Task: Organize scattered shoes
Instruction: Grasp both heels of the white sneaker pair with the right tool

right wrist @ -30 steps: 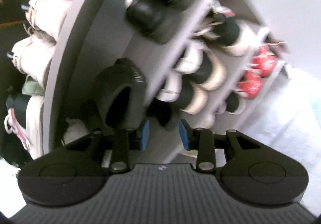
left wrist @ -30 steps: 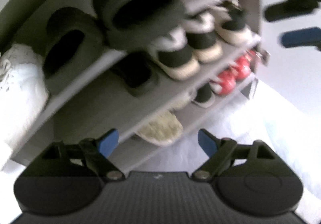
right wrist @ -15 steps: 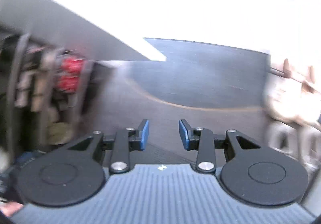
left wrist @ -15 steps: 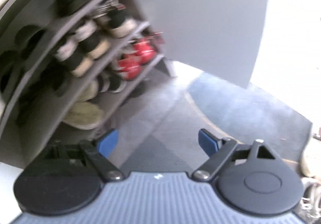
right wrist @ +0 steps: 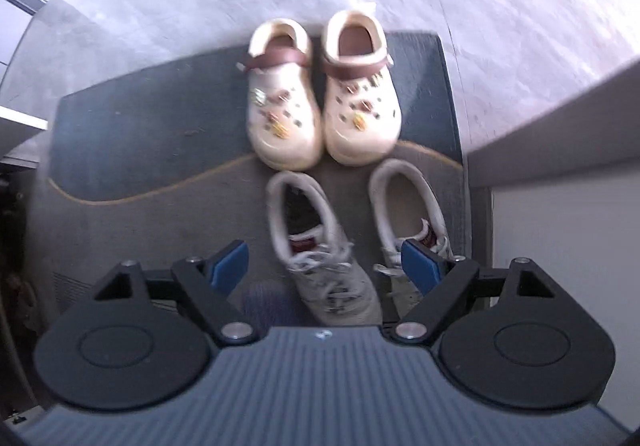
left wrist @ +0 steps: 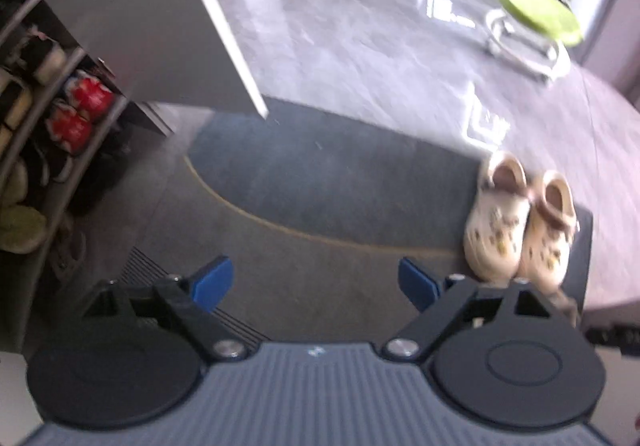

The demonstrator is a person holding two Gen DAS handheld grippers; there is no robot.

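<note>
My right tongs [right wrist: 322, 266], jaws just spread and grasping nothing, hang straight over the 2 white sneakers [right wrist: 320, 246] on the mat [right wrist: 140, 134], long axes running 6 to 12, clogs [right wrist: 320, 94] at 12, while my empty, released left tongs [left wrist: 316, 280] sit farther off.

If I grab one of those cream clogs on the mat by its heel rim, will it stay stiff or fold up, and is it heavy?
The clog looks moulded from thick foam: its rim holds a rounded shape, so it probably stays stiff and feels light for its size. The brown strap lies loose across it and may shift. Its smooth surface could slip a little; the charms on top might snag.
</note>
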